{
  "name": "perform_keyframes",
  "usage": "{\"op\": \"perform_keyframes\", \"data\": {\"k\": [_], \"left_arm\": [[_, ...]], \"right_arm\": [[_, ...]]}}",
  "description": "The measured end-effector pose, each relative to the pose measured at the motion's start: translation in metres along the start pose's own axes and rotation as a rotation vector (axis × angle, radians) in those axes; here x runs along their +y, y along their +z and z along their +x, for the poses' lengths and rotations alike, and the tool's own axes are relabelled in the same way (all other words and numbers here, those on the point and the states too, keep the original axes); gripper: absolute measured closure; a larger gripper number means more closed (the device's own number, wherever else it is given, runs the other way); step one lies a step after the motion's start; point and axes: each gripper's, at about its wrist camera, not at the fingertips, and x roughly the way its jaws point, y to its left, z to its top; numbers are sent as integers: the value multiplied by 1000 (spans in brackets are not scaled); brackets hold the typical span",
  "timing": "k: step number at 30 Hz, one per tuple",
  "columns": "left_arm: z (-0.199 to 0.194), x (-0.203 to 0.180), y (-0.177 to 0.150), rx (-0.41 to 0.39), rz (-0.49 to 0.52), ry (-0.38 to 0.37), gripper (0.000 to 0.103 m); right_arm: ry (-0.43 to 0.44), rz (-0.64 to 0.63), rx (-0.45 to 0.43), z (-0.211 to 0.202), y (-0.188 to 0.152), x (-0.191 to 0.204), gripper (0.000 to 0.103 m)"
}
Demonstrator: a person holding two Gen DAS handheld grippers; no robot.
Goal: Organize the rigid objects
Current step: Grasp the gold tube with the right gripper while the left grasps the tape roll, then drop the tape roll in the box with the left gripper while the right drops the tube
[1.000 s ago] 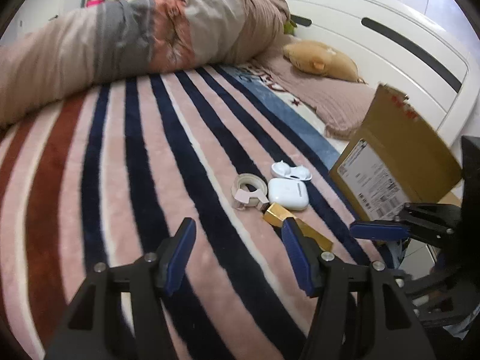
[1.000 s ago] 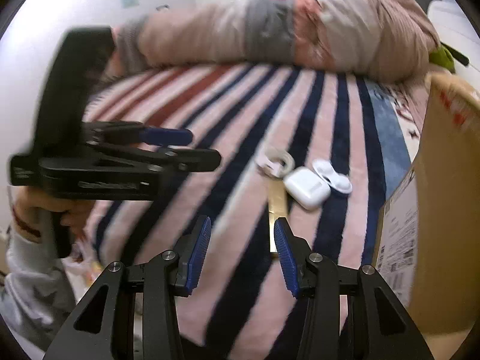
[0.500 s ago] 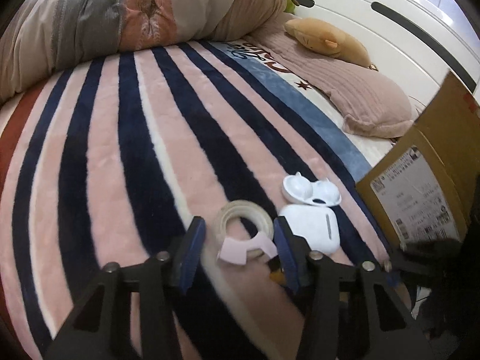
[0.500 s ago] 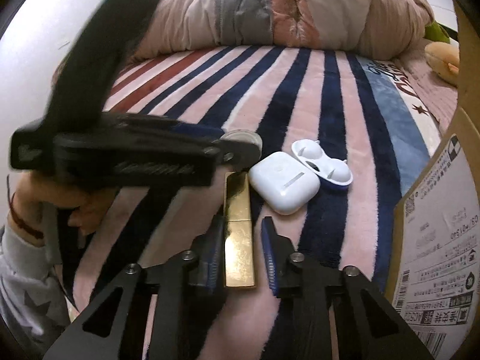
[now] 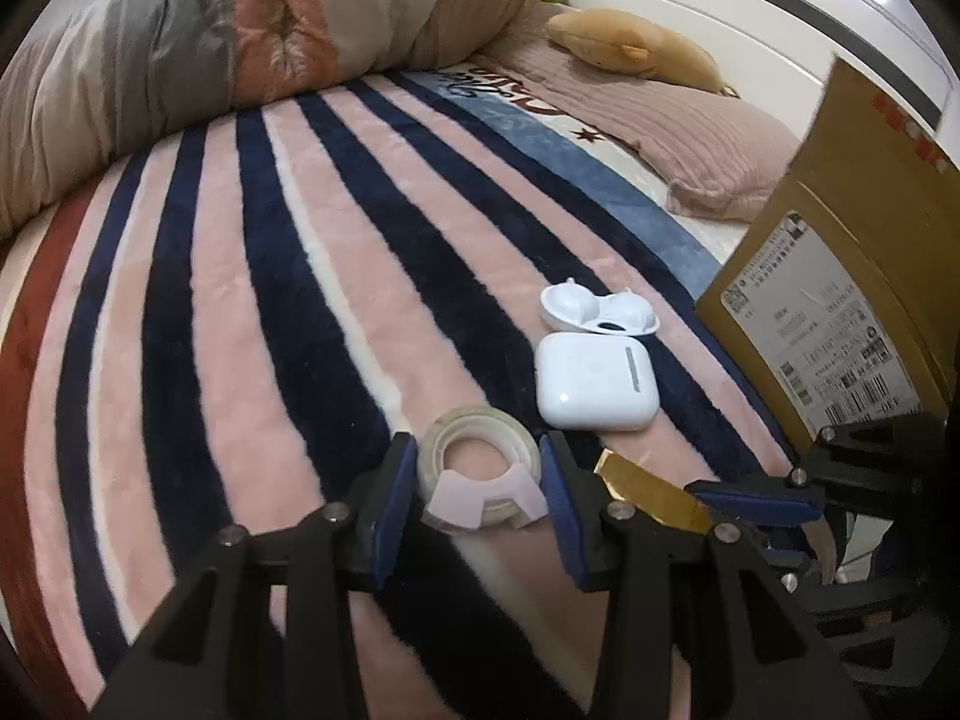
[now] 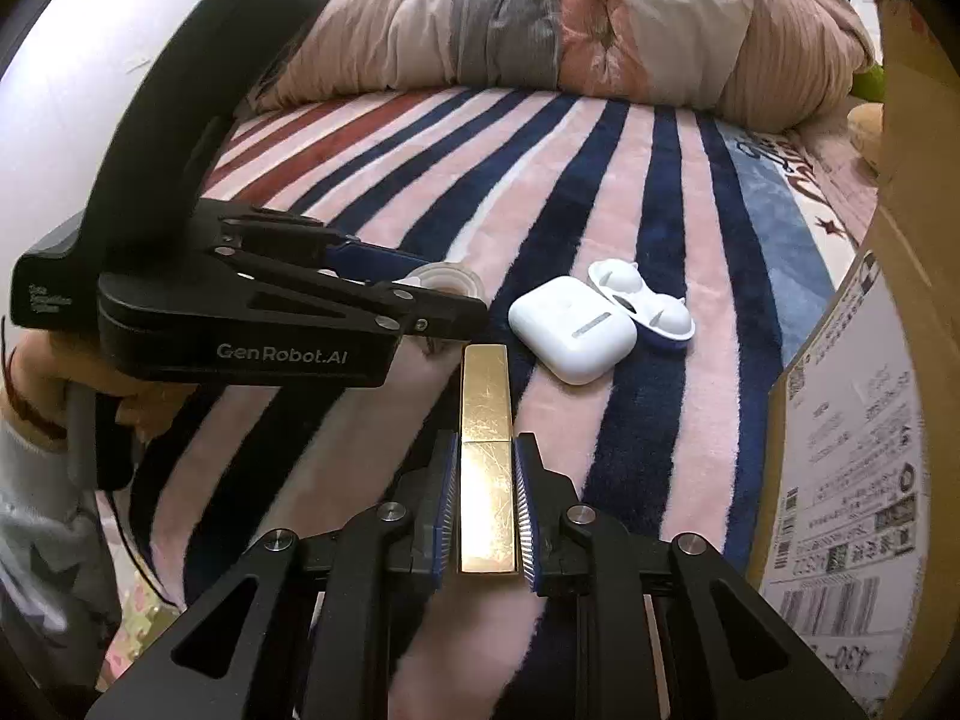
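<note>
On the striped blanket (image 5: 252, 312), both of my grippers have just come down onto their targets and drawn their jaws in. A second ago the left gripper (image 5: 480, 483) hung spread above bare stripes; now its blue pads sit against either side of the tape roll (image 5: 477, 462), which lies flat on the blanket at about 6 o'clock in the left wrist view, and I judge that it is pinching the roll. My right gripper (image 6: 486, 504), which stood open short of the gold bar (image 6: 485, 420), has closed as far as it goes onto the bar's near end, pads pressed on both long sides, with the far half reaching toward 12 o'clock. The white earbud case (image 6: 570, 336) and the open white tray (image 6: 642, 300) lie untouched at about 1 o'clock from the bar, touching each other. At 3 o'clock the cardboard box (image 6: 852, 480) stands at the blanket's edge. Both grips look set, so I judge the next move is to lift roll and bar together and carry them toward the box, minding that the bar, held at one end, may droop.
</note>
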Motion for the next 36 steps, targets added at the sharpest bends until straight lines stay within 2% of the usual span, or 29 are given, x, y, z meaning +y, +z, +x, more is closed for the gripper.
{"op": "perform_keyframes", "data": {"k": [5,10,16,22,26,29,32,36], "left_arm": [[5,-1,-2,-15,5,11,64],[-14,-2,-6,-29,-3,42,64],[-89,-13,-11,-121,3,79,65],[-174,-62,-9,-239,63,103,65],[-210,-106,7,-305,96,54,65],[-218,-136,21,-332,136,5,65],[-210,-172,39,-333,187,-21,64],[-180,-210,62,-285,253,-37,64]], "right_arm": [[-1,-9,5,9,3,0,89],[-26,-28,-19,3,4,5,90],[5,-50,-117,-45,9,24,90],[43,-71,-282,-122,9,39,90],[89,-28,-371,-175,4,22,90],[50,13,-449,-215,-2,-7,90],[6,70,-475,-235,-9,-40,90],[-74,146,-448,-237,-19,-87,90]]}}
